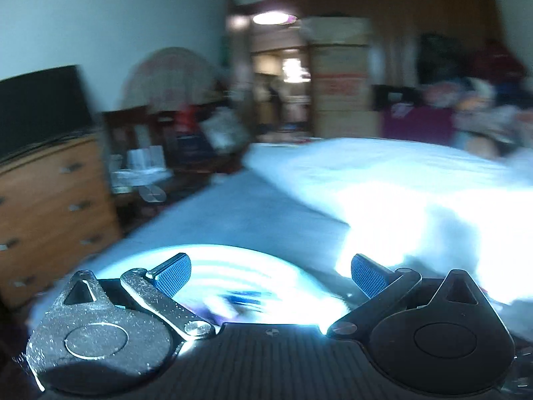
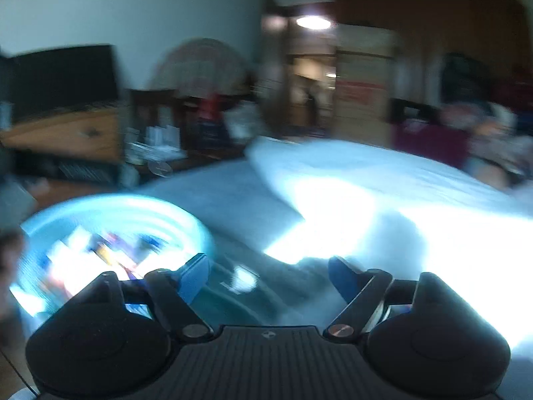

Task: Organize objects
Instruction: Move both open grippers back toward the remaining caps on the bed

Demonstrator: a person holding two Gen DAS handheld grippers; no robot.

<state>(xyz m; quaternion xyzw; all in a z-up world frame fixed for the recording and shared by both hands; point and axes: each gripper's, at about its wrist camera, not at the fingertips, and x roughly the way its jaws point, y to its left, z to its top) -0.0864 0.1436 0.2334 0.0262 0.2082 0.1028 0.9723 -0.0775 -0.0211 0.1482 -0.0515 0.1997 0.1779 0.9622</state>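
The room was blurred in both wrist views. A bed (image 1: 383, 180) with a pale blue cover filled the middle and right, with a bright patch of light across its near right part. On the far left stood a wooden chest of drawers (image 1: 50, 206) with a dark television (image 1: 40, 110) on top. Stacked cardboard boxes (image 1: 339, 76) rose at the far side of the bed, beside an open doorway (image 1: 283, 66) with a lit ceiling lamp beyond it.

A round, light blue basket (image 2: 200, 230) sat on the near part of the bed. In the right wrist view it lay to the near left, holding a jumble of small colourful things (image 2: 100, 256) too blurred to name. In the left wrist view the same basket (image 1: 299, 276) lay directly below and between the fingers.

The left gripper (image 1: 269, 273) had its fingers (image 1: 175, 275) spread wide apart above the basket, with nothing held between them. The right gripper (image 2: 268, 278) also had its fingers (image 2: 195, 280) well apart and empty, over the bed cover just right of the basket; the left finger overlapped the basket's rim in the picture, though touch could not be told.
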